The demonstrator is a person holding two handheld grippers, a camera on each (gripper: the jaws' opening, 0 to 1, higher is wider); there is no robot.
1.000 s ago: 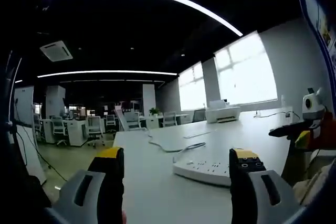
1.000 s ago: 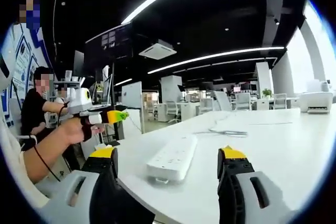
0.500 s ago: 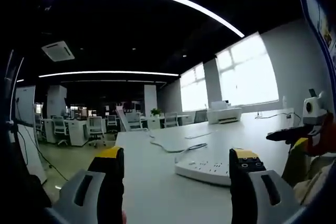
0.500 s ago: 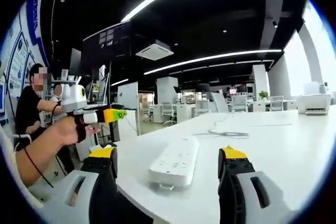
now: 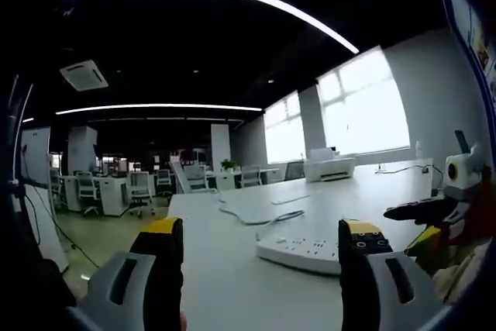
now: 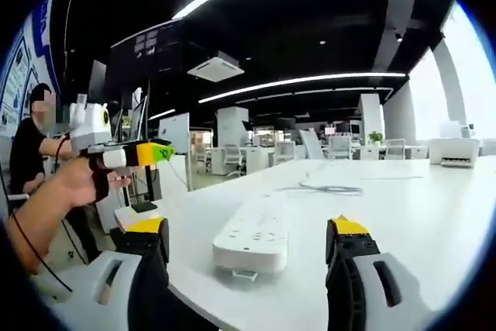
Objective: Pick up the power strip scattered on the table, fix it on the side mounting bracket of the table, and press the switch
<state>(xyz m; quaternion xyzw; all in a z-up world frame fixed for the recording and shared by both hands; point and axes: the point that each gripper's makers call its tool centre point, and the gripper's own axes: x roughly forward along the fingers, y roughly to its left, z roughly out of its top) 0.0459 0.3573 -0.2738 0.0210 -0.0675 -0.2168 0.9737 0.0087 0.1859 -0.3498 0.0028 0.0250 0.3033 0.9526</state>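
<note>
While the white power strip [image 6: 256, 235] lies flat on the white counter [image 6: 403, 207], its cable [image 6: 329, 188] trails away behind it across the bare top. Both the right gripper [image 6: 244, 242] and the left gripper [image 5: 260, 242] hang with jaws spread wide, holding nothing, and the strip sits unobstructed ahead of each. A printer [image 5: 331, 167] stands at the counter's far end, near the bright windows [image 5: 360, 106].

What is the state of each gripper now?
Left gripper: open, holding nothing.
Right gripper: open, holding nothing.
</note>
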